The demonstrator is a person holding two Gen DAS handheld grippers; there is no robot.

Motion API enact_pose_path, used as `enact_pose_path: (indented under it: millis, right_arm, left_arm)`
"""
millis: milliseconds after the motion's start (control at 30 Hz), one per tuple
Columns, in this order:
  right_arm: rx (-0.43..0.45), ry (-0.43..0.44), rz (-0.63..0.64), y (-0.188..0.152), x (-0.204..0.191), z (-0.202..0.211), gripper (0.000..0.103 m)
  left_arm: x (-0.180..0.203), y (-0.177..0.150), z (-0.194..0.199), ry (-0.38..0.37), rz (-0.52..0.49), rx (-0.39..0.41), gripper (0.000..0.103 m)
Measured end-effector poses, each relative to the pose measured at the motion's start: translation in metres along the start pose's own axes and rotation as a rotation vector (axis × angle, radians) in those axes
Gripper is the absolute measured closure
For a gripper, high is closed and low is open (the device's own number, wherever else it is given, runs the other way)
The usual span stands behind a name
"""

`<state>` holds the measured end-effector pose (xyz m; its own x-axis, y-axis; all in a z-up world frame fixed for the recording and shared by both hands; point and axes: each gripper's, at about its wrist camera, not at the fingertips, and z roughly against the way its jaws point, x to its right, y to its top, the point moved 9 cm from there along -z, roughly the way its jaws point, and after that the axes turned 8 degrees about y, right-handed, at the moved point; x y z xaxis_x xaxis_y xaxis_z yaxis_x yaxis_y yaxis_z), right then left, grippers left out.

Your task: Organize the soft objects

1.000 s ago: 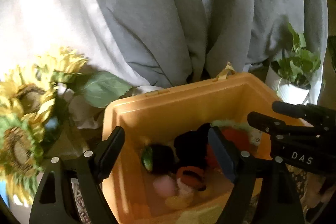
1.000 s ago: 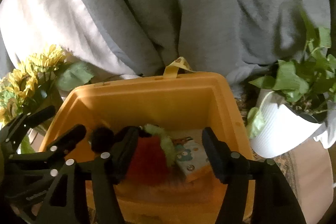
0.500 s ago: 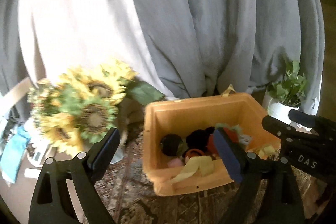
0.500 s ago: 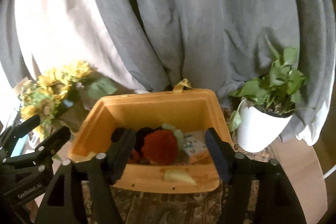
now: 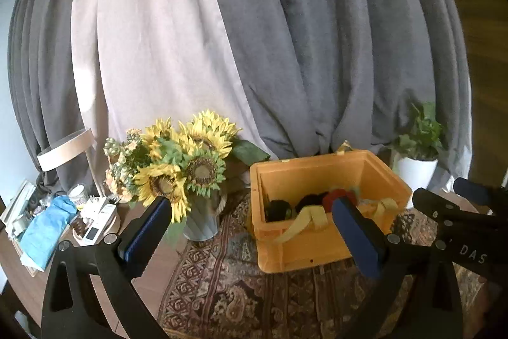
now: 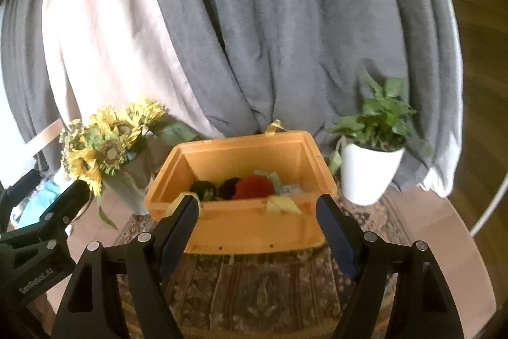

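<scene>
An orange plastic bin (image 5: 304, 247) (image 6: 254, 231) sits on a patterned rug and holds several soft toys: a red fuzzy one (image 6: 255, 186) (image 5: 333, 196), two black ones (image 6: 203, 188) (image 5: 277, 208) and a pale patterned piece at the right. Yellow fabric straps (image 5: 304, 220) (image 6: 281, 205) hang over its front rim. My left gripper (image 5: 250, 231) is pulled back in front of the bin, its jaws opening wide with nothing between them. My right gripper (image 6: 257, 227) is also back from the bin, jaws opening and empty.
A vase of sunflowers (image 5: 187, 167) (image 6: 104, 148) stands left of the bin. A potted green plant in a white pot (image 6: 371, 173) (image 5: 416, 161) stands to the right. Grey and white curtains hang behind. Clutter and a blue cloth (image 5: 44, 231) lie on the far left.
Both grippers pulled back and up out of the bin and opened wider. The bin now looks smaller and sits farther ahead, with the toys left inside.
</scene>
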<state>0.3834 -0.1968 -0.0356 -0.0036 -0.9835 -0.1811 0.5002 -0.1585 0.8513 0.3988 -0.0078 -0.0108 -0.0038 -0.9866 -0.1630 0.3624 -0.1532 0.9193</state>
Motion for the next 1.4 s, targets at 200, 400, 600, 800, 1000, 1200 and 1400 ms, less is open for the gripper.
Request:
enact_pose_path:
  millis: [200,400,600,800,1000,1200,1400]
  right_arm:
    - [0.019,-0.022,-0.003,-0.017,-0.008,0.029,0.026]
    - [0.039,-0.022,0.014,-0.026,-0.012,0.059,0.026]
    - [0.051,-0.01,0.034,-0.035,-0.011,0.086,0.026]
    - [0.056,-0.001,0.043,-0.05,-0.006,0.116,0.025]
    - [0.084,-0.007,0.032,-0.065,-0.001,0.151,0.021]
    - [0.1,-0.006,0.017,-0.081,0.002,0.186,0.021]
    - [0.109,-0.013,0.019,-0.095,0.006,0.217,0.021]
  left_arm:
    - [-0.005,-0.016,0.025,-0.02,0.006,-0.009,0.0]
    - [-0.007,-0.027,0.055,-0.029,0.003,-0.009,0.0]
    - [-0.007,-0.037,0.086,0.01,0.005,0.002,0.0]
    - [-0.006,-0.048,0.12,0.031,0.025,0.008,0.0]
    - [-0.006,-0.057,0.157,0.037,0.05,0.03,0.0]
    - [-0.002,-0.066,0.195,0.032,0.051,0.052,0.0]
    - [0.001,-0.076,0.222,0.008,0.054,0.051,0.0]
